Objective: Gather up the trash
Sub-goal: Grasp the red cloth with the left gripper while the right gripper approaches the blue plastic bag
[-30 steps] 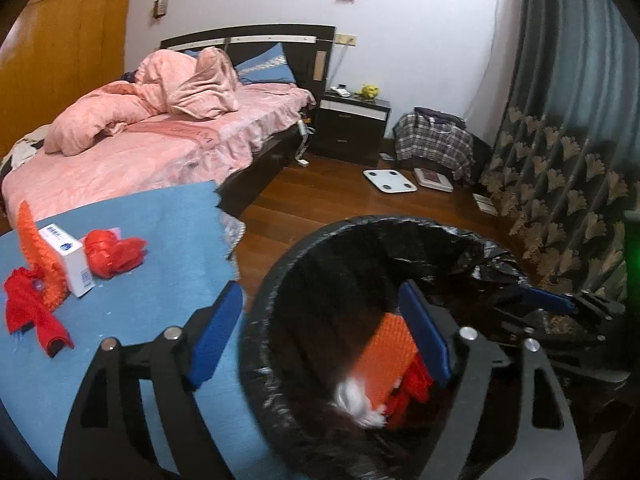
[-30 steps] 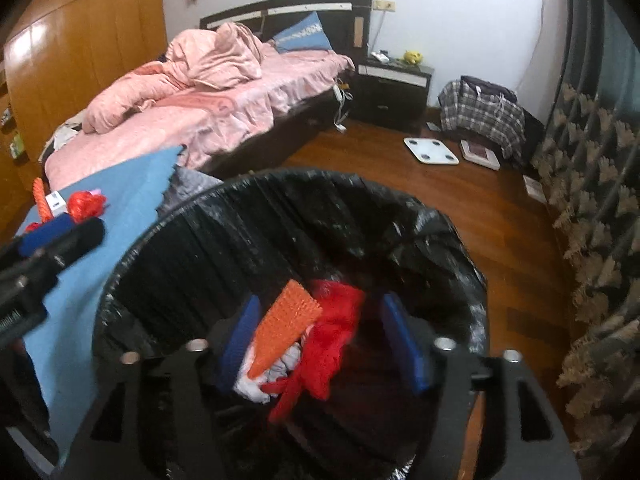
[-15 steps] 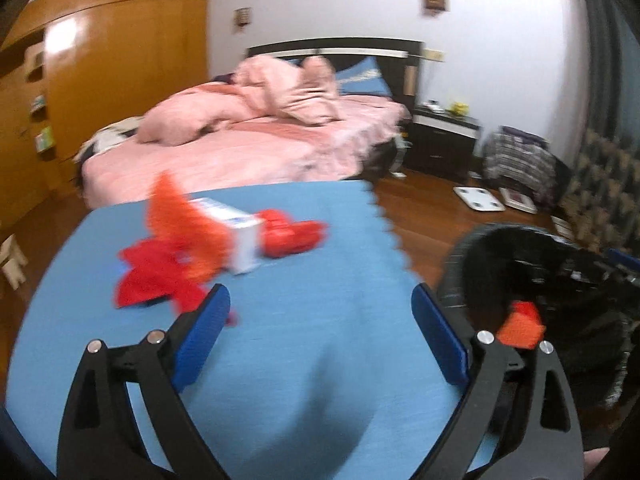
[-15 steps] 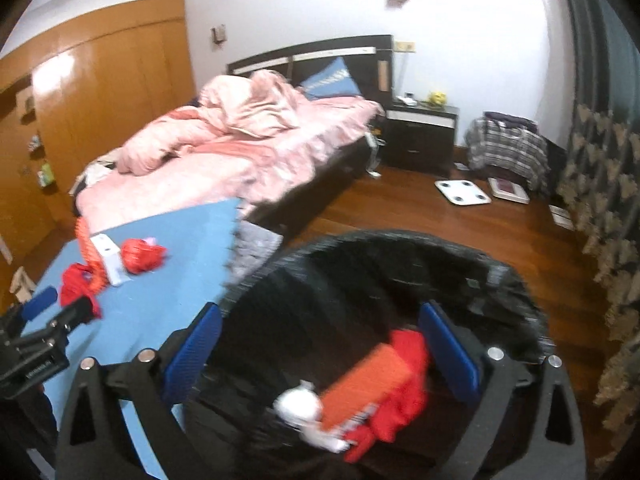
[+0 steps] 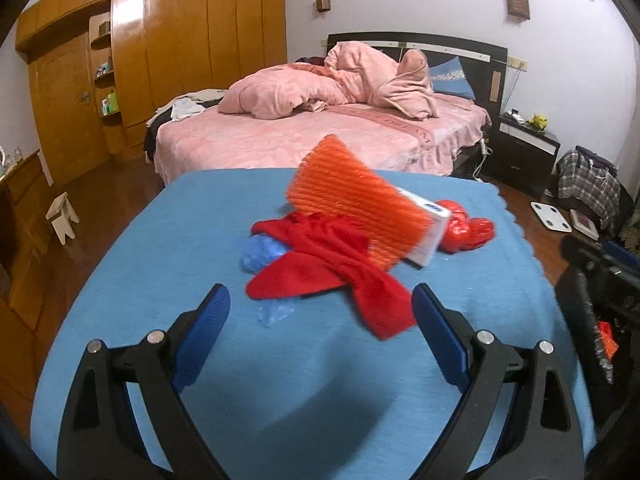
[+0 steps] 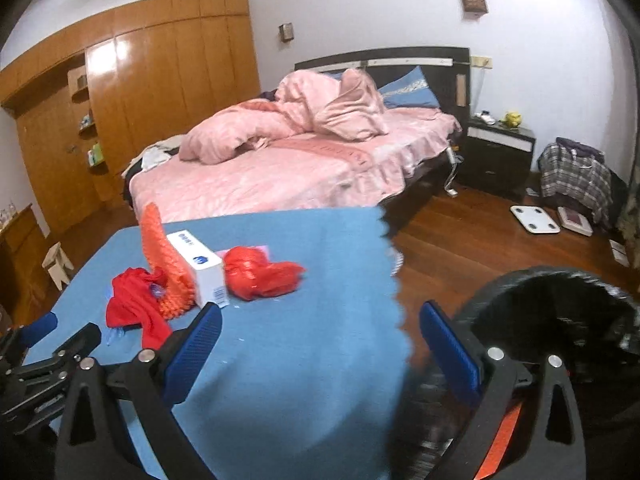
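**Both tongs empty, back over the heap**

The left tongs (image 5: 318, 322) and right tongs (image 6: 320, 342) stand wide, nothing between the pads; both have just been opening. The remaining trash lies mid-tabletop (image 5: 160, 240), toward the far edge: red cloth (image 5: 324, 264), orange mesh (image 5: 352, 204), white box (image 5: 430, 232), red bag (image 5: 466, 230). All likely light; the cloth is limp, best pinched at its near fold; the box is stiff, taken across its narrow sides. A second ago both views looked into the black bin (image 6: 552, 304); now they face the tabletop.
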